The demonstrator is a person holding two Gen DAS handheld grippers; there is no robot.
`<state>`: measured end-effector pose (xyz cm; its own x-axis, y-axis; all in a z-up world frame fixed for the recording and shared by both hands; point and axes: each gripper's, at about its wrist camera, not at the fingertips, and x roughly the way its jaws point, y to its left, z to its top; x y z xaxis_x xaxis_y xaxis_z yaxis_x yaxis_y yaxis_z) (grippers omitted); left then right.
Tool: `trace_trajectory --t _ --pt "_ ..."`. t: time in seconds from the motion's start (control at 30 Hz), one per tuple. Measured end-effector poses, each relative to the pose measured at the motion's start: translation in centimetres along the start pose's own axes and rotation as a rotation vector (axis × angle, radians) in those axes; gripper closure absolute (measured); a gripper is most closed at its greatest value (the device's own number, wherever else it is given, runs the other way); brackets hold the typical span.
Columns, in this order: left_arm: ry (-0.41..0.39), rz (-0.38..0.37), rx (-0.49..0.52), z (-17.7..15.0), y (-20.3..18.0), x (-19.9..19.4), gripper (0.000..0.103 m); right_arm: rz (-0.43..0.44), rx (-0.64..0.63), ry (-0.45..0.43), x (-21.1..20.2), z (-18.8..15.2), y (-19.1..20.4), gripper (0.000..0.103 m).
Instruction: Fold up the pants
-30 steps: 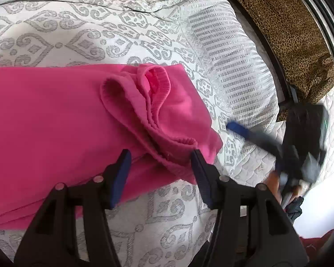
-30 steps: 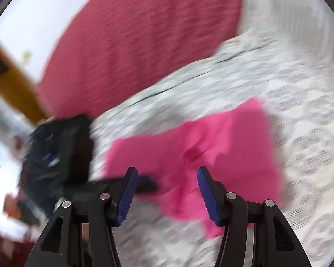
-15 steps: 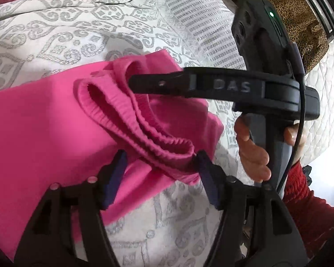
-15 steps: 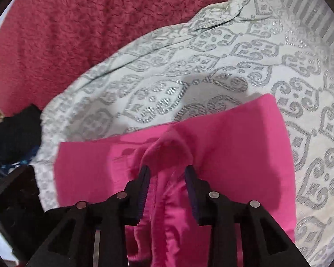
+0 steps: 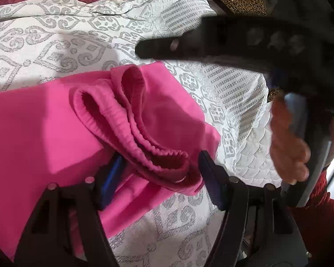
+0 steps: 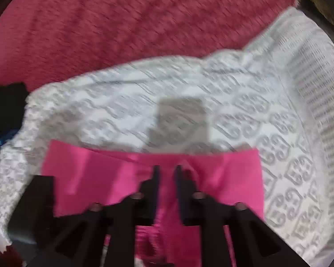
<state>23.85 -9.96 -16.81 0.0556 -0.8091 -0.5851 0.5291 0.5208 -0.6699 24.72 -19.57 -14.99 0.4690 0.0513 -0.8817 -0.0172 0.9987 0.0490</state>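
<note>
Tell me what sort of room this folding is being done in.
Most likely a bedroom. The pink pants lie on a patterned white bedspread over a quilted mattress, with a fuzzy red blanket beyond and a dark bed frame along the edge.

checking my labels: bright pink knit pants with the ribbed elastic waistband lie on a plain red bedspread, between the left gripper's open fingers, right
Not quite: the bright pink knit pants lie on a white bedspread with a grey scroll pattern, as the left wrist view shows. The ribbed waistband does sit between the left gripper's opening fingers.
</note>
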Motion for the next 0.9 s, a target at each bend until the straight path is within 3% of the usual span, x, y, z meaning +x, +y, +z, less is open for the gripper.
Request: trace_trajectory --t 0.03,0.1,0.3,0.4,0.47,0.6,0.7,0.8,0.9 --pt "-0.003 0.000 0.004 0.1 0.0 0.1 0.035 -0.009 0.018 0.014 0.4 -0.2 -0.7 0.067" --pt "-0.009 -0.001 0.013 0.1 0.1 0.3 0.035 -0.006 0.042 0.047 1.3 -0.7 -2.0 0.060" --pt "-0.019 -0.027 0.005 -0.1 0.5 -0.1 0.035 -0.075 -0.012 0.079 4.2 -0.8 -1.9 0.061" --pt "-0.025 -0.035 -0.003 -0.3 0.7 -0.3 0.035 -0.043 0.047 0.074 4.7 -0.3 -2.1 0.100" --pt "-0.027 -0.035 -0.003 -0.4 0.6 -0.4 0.035 0.001 0.064 0.033 3.7 0.1 -1.7 0.100" --pt "-0.026 -0.035 -0.003 -0.5 0.6 -0.5 0.035 0.039 -0.038 -0.030 1.4 1.0 0.9 0.099" --pt "-0.024 -0.040 -0.006 -0.6 0.6 -0.5 0.035 0.016 -0.134 0.054 3.1 1.6 2.5 0.095" --pt "-0.022 -0.046 -0.013 -0.7 0.7 -0.7 0.035 0.013 -0.114 0.144 5.2 1.5 2.4 0.085" --pt "-0.025 -0.046 -0.026 -0.5 0.9 -0.5 0.035 0.068 -0.063 0.123 4.2 1.2 1.3 0.077"
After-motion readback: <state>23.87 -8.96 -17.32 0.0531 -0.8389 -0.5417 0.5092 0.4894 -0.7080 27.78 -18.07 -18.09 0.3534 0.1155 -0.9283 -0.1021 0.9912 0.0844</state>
